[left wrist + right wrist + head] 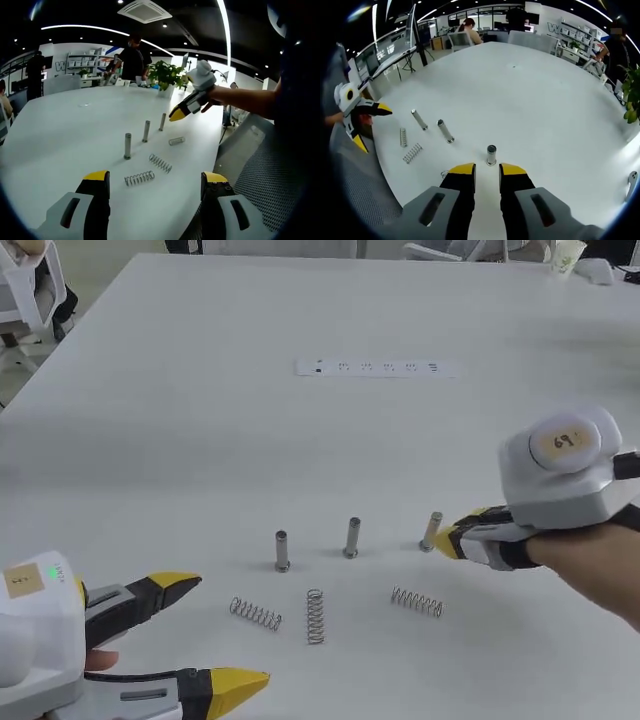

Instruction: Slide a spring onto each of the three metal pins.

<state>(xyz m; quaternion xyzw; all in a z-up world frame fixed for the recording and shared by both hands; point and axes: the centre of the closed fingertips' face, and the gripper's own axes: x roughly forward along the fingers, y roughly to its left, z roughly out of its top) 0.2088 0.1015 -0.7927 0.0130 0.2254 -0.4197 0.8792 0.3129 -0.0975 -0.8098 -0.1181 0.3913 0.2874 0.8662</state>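
Observation:
Three metal pins stand upright in a row on the white table: the left pin (281, 551), the middle pin (352, 538) and the right pin (432, 532). In front of them lie three loose springs (255, 613) (315, 616) (416, 602). My right gripper (447, 540) is level with the right pin and just to its right. Its own view has that pin (491, 155) straight ahead of the yellow tips, and the jaws of the right gripper (487, 170) stand narrowly open and empty. My left gripper (225, 630) is wide open near the front left, short of the springs (139, 177).
A white power strip (378, 367) lies farther back on the table (200, 420). The table's near edge runs close behind the springs. A potted plant (165, 75) and people stand at the far end, and chairs line the sides.

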